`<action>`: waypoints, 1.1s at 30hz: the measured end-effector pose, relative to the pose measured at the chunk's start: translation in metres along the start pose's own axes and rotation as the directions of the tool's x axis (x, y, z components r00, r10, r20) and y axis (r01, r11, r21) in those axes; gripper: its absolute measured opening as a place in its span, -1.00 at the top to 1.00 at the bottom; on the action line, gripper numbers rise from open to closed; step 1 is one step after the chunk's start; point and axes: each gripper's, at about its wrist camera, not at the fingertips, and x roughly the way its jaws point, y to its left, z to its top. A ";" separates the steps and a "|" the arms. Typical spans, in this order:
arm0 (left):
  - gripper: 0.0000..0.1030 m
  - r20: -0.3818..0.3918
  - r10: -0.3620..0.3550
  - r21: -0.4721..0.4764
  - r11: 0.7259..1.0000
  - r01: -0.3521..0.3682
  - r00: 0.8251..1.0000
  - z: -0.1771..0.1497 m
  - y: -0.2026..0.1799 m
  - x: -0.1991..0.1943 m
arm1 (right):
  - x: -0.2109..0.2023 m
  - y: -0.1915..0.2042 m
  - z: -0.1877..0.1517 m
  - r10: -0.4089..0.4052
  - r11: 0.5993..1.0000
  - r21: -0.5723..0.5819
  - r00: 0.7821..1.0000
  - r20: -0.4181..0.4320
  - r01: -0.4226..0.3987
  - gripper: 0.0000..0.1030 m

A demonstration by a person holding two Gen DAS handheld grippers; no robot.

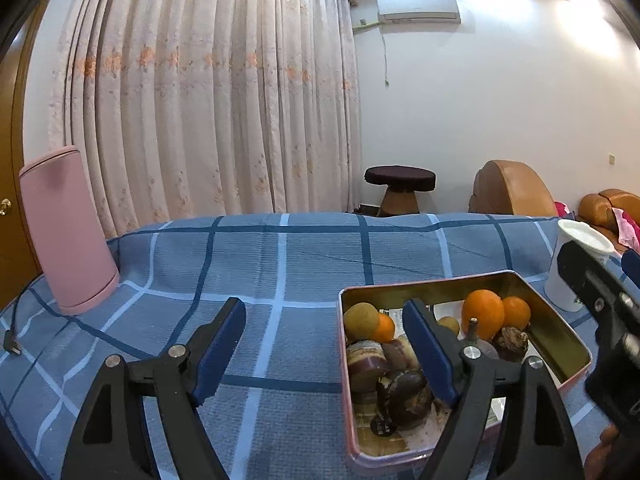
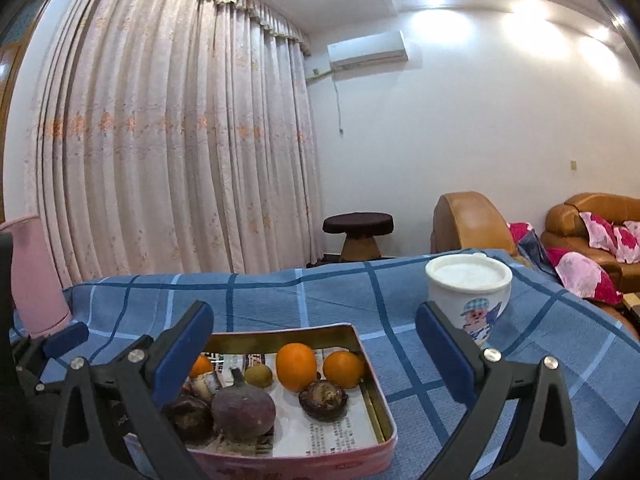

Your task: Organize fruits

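A pink tin tray (image 1: 560, 336) (image 2: 376, 396) lined with newspaper sits on the blue checked tablecloth. It holds oranges (image 1: 482, 312) (image 2: 296, 366), a mangosteen (image 2: 243, 410), brown shell-like fruits (image 2: 324, 398) (image 1: 406, 394), a small yellow-green fruit (image 2: 258, 374) and sugarcane pieces (image 1: 366, 360). My left gripper (image 1: 326, 352) is open and empty, its right finger over the tray's left half. My right gripper (image 2: 314, 350) is open and empty, hovering above the tray. The right gripper's body shows at the right edge of the left wrist view (image 1: 600, 320).
A white cup with a cartoon print (image 2: 470, 292) (image 1: 568, 272) stands right of the tray. A pink cylindrical appliance (image 1: 66, 232) (image 2: 32, 276) with a black cable (image 1: 14, 340) stands at the table's left. Curtain, stool and brown sofas lie beyond the table.
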 end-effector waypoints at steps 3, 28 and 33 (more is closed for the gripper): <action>-0.59 0.010 0.004 0.013 1.000 -0.004 1.000 -0.001 -0.002 -0.003 | -0.006 0.005 0.000 -0.011 1.000 -0.023 1.000 0.025 0.011 -1.00; -0.59 0.016 -0.012 -0.005 1.000 0.012 1.000 -0.006 0.002 -0.013 | -0.027 0.003 -0.003 -0.027 1.000 0.000 0.997 0.070 0.027 -1.00; -0.59 0.019 -0.015 -0.008 1.000 0.015 1.000 -0.007 0.002 -0.014 | -0.032 0.007 -0.003 -0.027 0.999 -0.017 0.996 0.085 0.028 -1.00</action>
